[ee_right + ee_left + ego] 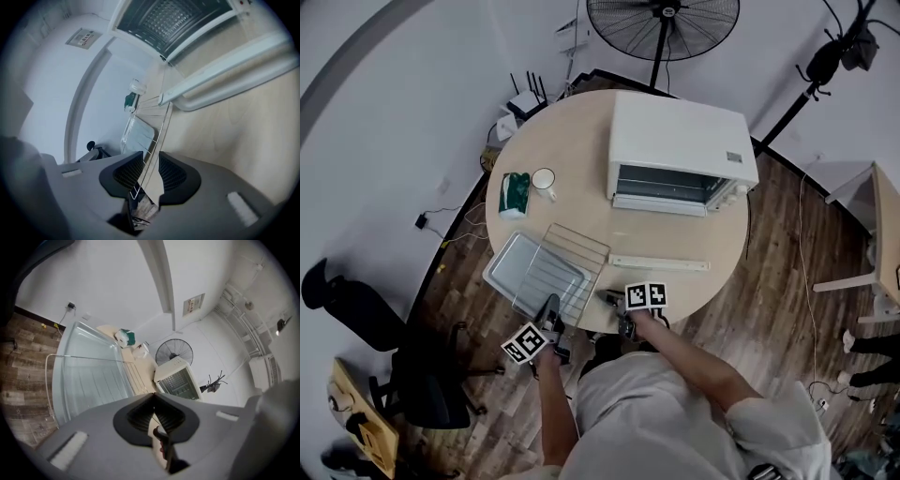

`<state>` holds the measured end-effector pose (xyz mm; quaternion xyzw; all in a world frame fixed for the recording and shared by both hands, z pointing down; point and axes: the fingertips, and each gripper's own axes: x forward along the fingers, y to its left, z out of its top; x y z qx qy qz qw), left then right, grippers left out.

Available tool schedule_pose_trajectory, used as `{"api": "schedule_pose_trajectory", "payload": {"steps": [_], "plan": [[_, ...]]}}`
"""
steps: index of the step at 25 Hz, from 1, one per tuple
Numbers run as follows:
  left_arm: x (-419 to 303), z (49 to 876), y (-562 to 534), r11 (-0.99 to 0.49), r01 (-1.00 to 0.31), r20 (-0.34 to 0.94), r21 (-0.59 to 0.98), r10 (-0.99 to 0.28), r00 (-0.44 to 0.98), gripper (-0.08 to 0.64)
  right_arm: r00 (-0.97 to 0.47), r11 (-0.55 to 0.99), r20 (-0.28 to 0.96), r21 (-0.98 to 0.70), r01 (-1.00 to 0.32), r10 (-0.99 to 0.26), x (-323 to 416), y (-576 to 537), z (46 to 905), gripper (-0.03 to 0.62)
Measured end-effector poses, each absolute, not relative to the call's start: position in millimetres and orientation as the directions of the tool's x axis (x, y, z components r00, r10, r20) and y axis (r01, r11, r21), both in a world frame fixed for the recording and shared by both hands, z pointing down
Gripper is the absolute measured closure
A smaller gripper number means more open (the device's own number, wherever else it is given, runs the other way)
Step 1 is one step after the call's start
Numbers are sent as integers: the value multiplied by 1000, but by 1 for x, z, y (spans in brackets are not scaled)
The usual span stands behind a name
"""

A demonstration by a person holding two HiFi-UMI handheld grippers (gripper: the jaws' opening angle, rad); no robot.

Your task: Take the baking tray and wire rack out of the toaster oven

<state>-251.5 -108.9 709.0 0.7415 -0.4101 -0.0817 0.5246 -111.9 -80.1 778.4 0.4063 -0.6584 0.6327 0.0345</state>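
Now | left tongs closed, baking tray ahead | right tongs apart, wire rack between

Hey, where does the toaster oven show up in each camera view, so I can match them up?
Head view: toaster oven upper centre-right, on the far side of the round table.
Left gripper view: oven small, near the centre, just under the fan.
Right gripper view: oven along the top edge, cropped.
Shared landmark: the baking tray.
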Motion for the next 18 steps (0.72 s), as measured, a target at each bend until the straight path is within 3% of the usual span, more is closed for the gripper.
{"api": "schedule_pose_trajectory", "payload": {"steps": [8, 13, 18], "plan": [[-199, 687, -97, -159, -590, 348, 791, -677, 649, 505, -581, 130, 580, -634, -762, -571, -44, -67, 734, 495], [-172, 674, -85, -186, -654, 362, 733, -707, 607, 503, -467, 171, 511, -523, -835, -721, 10, -64, 692, 495], [-139, 669, -54, -182, -672, 384, 718, -701, 600, 503, -433, 221, 466, -442, -869, -772, 38, -39, 670, 495]]}}
